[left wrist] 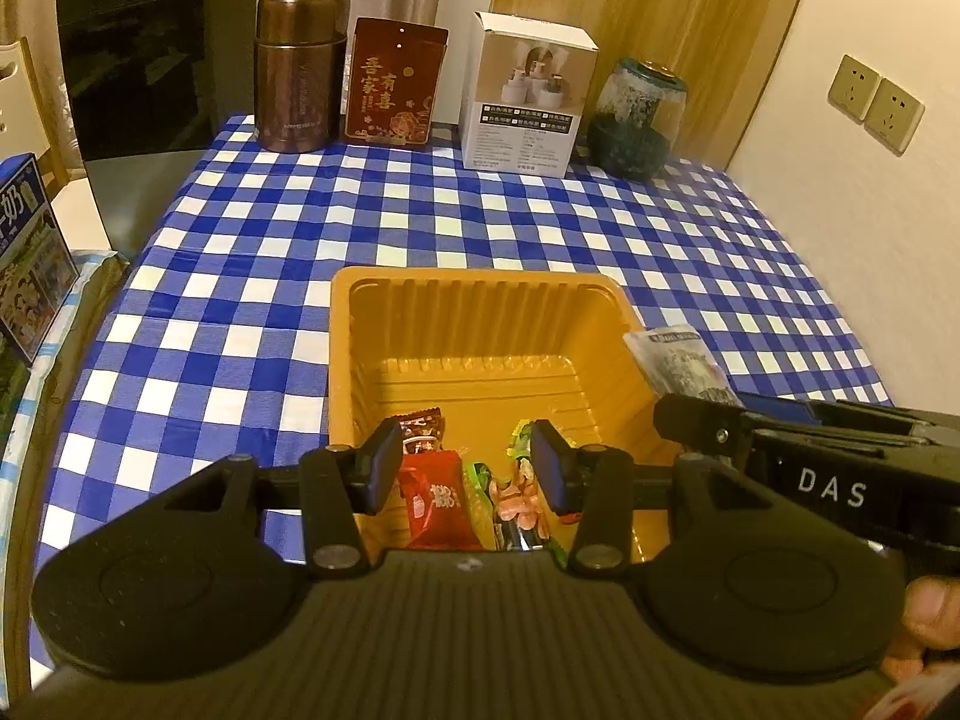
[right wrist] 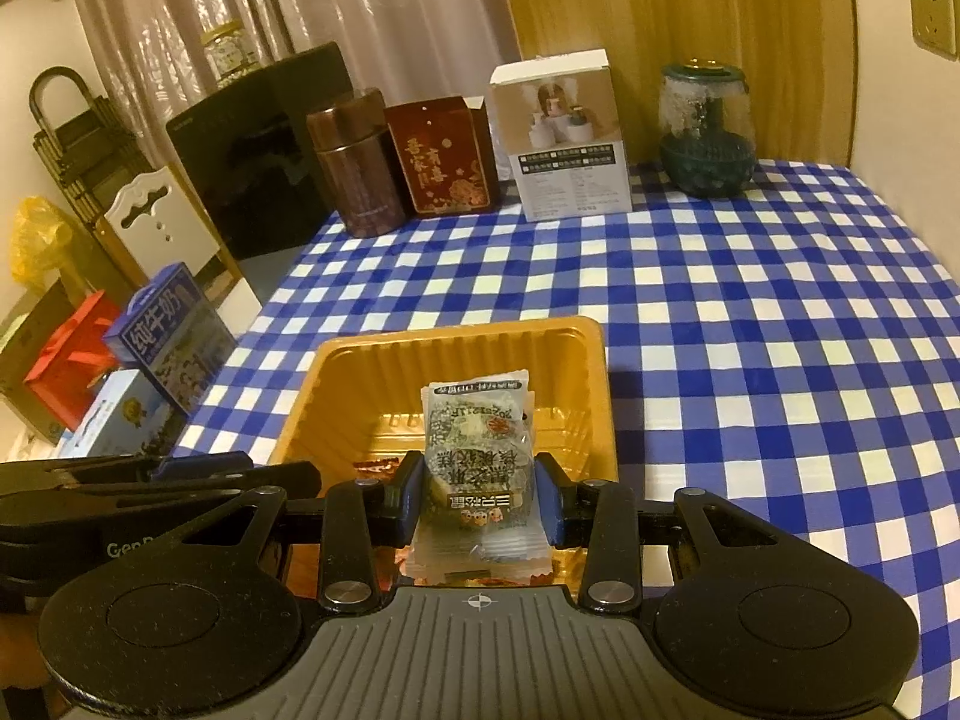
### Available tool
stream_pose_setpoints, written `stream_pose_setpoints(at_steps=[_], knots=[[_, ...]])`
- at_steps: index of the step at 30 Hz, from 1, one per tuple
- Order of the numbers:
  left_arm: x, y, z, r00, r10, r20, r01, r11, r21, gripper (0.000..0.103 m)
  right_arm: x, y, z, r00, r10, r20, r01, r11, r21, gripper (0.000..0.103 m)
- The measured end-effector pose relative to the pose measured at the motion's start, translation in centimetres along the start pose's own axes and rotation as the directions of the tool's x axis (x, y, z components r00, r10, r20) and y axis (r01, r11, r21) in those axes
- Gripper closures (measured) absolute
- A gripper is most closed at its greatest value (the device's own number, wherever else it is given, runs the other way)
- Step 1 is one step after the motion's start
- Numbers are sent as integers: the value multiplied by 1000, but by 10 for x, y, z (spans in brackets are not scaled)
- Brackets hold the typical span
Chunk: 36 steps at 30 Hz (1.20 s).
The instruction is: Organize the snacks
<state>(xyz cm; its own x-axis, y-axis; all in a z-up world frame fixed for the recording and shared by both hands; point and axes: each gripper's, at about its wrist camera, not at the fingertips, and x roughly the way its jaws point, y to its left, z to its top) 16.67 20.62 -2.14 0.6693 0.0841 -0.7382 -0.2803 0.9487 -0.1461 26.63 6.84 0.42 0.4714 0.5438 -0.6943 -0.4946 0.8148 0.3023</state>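
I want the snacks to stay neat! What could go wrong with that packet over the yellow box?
1. The right tongs pinch the clear snack packet only at its sides, above the yellow tray. It might slip and land crooked.
2. The left tongs hang open over the same tray, close to the red candy. The two tools look crowded and could bump.
3. The tray looks light, so a nudge might slide it on the checked cloth.

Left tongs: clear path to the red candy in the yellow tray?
Probably yes. The left tongs hang open right over the red candy in the yellow tray, nothing between; right tongs sit aside.
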Motion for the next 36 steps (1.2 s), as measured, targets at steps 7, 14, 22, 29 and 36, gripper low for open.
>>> stream_pose_setpoints(at_steps=[7, 14, 22, 29, 36], knots=[[-1, 3, 1, 1000, -1, -1, 1, 1000, -1, 60, 3, 3, 0, 1000, 3, -6, -3, 1000, 7, 64], [0, 5, -1, 1000, 1, -5, -1, 1000, -5, 59, 8, 2, 0, 1000, 6, -16, -5, 1000, 21, 64], [1, 5, -2, 1000, 12, -6, -12, 1000, -12, 52, 12, -1, 3, 998, 68, -13, -67, 997, 44, 64], [-4, 5, -5, 1000, 16, -3, -16, 1000, -10, 48, 2, -9, 6, 999, 37, 26, -39, 996, 86, 48], [-12, 2, -9, 1000, 14, -1, -14, 1000, -3, 42, -10, -20, -3, 1000, -6, 13, 4, 993, 118, 45]])
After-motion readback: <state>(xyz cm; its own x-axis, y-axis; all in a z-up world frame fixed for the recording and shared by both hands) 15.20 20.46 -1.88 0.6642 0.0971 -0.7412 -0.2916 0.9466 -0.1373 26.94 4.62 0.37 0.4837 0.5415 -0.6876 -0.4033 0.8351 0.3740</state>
